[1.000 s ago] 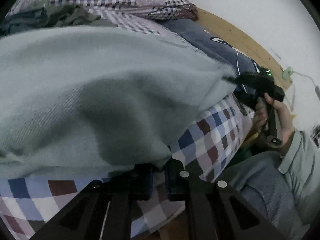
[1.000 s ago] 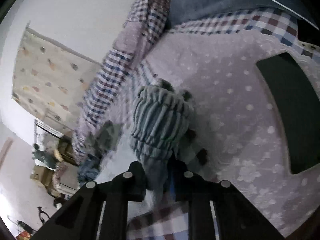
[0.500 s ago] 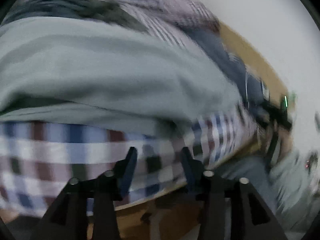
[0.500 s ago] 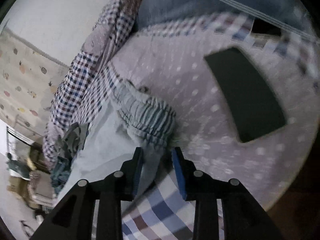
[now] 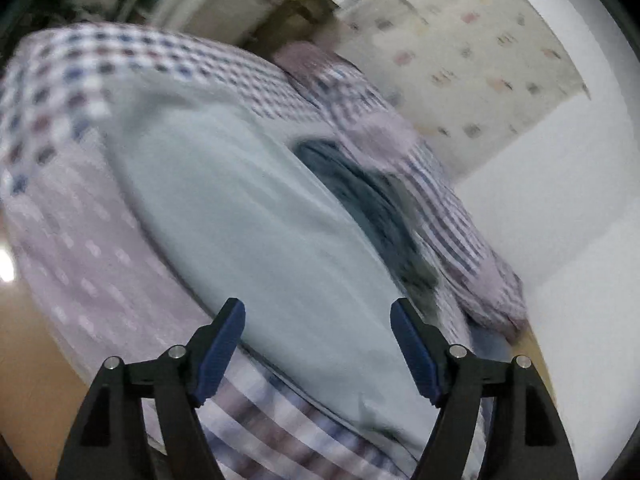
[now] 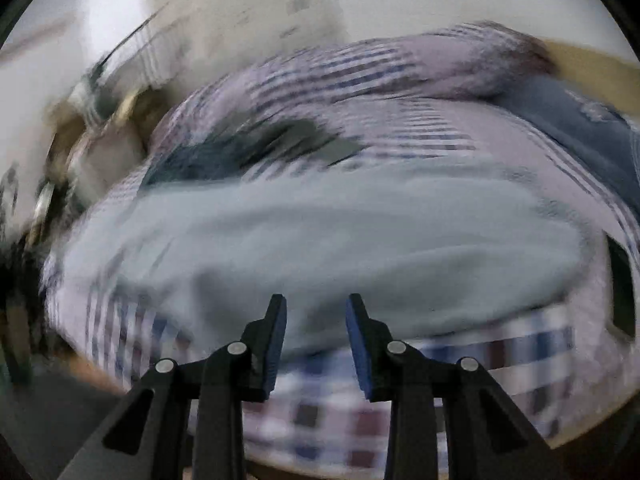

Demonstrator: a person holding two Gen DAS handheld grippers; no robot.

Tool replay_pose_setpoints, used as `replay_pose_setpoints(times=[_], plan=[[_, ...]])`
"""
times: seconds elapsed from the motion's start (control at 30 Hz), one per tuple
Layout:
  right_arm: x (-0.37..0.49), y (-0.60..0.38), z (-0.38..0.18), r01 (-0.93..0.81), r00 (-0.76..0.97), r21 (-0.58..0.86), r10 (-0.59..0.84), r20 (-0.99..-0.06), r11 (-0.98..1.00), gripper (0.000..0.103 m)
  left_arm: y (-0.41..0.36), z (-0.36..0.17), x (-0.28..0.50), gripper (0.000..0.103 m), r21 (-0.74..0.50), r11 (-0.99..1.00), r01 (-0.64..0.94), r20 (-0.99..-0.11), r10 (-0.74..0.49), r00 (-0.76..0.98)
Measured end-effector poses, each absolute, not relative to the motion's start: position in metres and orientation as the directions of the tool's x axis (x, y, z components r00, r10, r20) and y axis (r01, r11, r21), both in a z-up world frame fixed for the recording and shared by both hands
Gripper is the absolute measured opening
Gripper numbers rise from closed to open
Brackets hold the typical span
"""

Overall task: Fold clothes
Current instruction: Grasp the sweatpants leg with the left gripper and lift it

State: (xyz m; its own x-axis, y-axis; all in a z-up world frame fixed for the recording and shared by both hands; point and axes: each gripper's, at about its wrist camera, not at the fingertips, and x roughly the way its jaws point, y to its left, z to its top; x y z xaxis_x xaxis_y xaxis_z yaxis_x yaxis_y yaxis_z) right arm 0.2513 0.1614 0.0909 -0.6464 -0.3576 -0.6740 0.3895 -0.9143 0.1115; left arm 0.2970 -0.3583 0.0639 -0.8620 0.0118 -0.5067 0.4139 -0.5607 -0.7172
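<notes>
Left wrist view: heavily smeared by motion. Left gripper [image 5: 318, 312] at 6 o'clock, jaws wide and opening, nothing between the blue pads [image 5: 218, 354]; only the garment far behind the gap. Pale blue-grey garment [image 5: 256, 220] spread flat on the bed, running from 10 o'clock down to 5 o'clock, its near end cut off behind the right finger. Dark heap [image 5: 360, 196] at 2 o'clock of the garment, just beside its edge, too blurred to identify. Checked quilt [image 5: 132, 56] bunched along 11 to 3 o'clock. Lilac dotted sheet [image 5: 72, 248] at 8 o'clock. Patterned curtain [image 5: 472, 52] at 1 o'clock, print unreadable.

Right wrist view: equally blurred. Right gripper [image 6: 316, 308] at 6 o'clock, jaws partly apart, gripping nothing; garment [image 6: 320, 232] lying beyond the tips, whether touched by them impossible to tell. Garment filling the centre band from 9 to 3 o'clock, edges soft, folds unclear. Dark heap [image 6: 248, 144] at 11 o'clock. Navy pillow [image 6: 568, 128] at 2 o'clock, cropped by the lens rim. Black flat object [image 6: 622, 288] at 3 o'clock, mostly cut off. Clutter at 9 o'clock, unrecognisable.
</notes>
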Motion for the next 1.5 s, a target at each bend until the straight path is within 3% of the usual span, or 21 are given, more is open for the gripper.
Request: replay_pose_setpoints(times=[0.17,0.3,0.47,0.73,0.8,0.83,0.97,1.1,1.17,1.2,1.33,1.4,1.5], plan=[[0.269,0.107,0.063,0.486,-0.623,-0.051,-0.305,-0.721,-0.872,0.031,-0.412,0.030,0.292,0.079,-0.677,-0.507,0.533,-0.600,-0.039,-0.799],[0.264,0.094,0.047,0.476,-0.614,-0.091,-0.256,-0.747,-0.874,0.032,-0.437,0.008,0.291,0.079,-0.680,-0.458,0.573,-0.631,-0.032,-0.775],[0.260,0.079,0.035,0.477,-0.625,-0.160,-0.206,-0.753,-0.864,0.040,-0.462,-0.003,0.296,0.079,-0.739,-0.425,0.523,-0.572,-0.014,-0.820],[0.254,0.074,0.028,0.457,-0.654,-0.218,-0.160,-0.739,-0.862,0.037,-0.496,0.003,0.278,0.077,-0.733,-0.425,0.530,-0.547,-0.094,-0.832],[0.254,0.072,0.027,0.455,-0.661,-0.244,-0.141,-0.738,-0.856,0.031,-0.509,0.001,0.274,0.049,-0.723,-0.390,0.570,-0.574,-0.120,-0.810],[0.254,0.072,0.026,0.456,-0.662,-0.260,-0.129,-0.738,-0.851,0.019,-0.517,-0.003,0.269,0.035,-0.728,-0.365,0.580,-0.587,-0.104,-0.803],[0.255,0.076,0.027,0.478,-0.663,-0.319,-0.099,-0.742,-0.818,0.005,-0.524,0.016,0.248,0.011,-0.706,-0.416,0.574,-0.600,-0.079,-0.796],[0.261,0.085,0.042,0.471,-0.680,-0.341,-0.089,-0.728,-0.813,0.004,-0.519,0.041,0.252,0.010,-0.719,-0.490,0.492,-0.511,-0.107,-0.853],[0.264,0.088,0.046,0.469,-0.675,-0.330,-0.092,-0.732,-0.819,0.004,-0.528,0.015,0.243,0.011,-0.707,-0.438,0.555,-0.592,-0.063,-0.804],[0.263,0.087,0.044,0.476,-0.664,-0.332,-0.085,-0.743,-0.815,0.004,-0.531,0.006,0.243,0.011,-0.723,-0.412,0.554,-0.590,-0.048,-0.806],[0.257,0.078,0.026,0.514,-0.617,-0.363,-0.041,-0.786,-0.777,0.005,-0.535,-0.002,0.251,0.021,-0.751,-0.392,0.532,-0.568,-0.027,-0.822],[0.258,0.079,0.030,0.519,-0.616,-0.366,-0.041,-0.787,-0.773,0.005,-0.539,-0.004,0.254,0.036,-0.761,-0.379,0.526,-0.563,-0.016,-0.826],[0.258,0.083,0.035,0.523,-0.605,-0.347,-0.052,-0.795,-0.778,0.007,-0.549,-0.008,0.263,0.039,-0.791,-0.345,0.505,-0.540,0.006,-0.842]])
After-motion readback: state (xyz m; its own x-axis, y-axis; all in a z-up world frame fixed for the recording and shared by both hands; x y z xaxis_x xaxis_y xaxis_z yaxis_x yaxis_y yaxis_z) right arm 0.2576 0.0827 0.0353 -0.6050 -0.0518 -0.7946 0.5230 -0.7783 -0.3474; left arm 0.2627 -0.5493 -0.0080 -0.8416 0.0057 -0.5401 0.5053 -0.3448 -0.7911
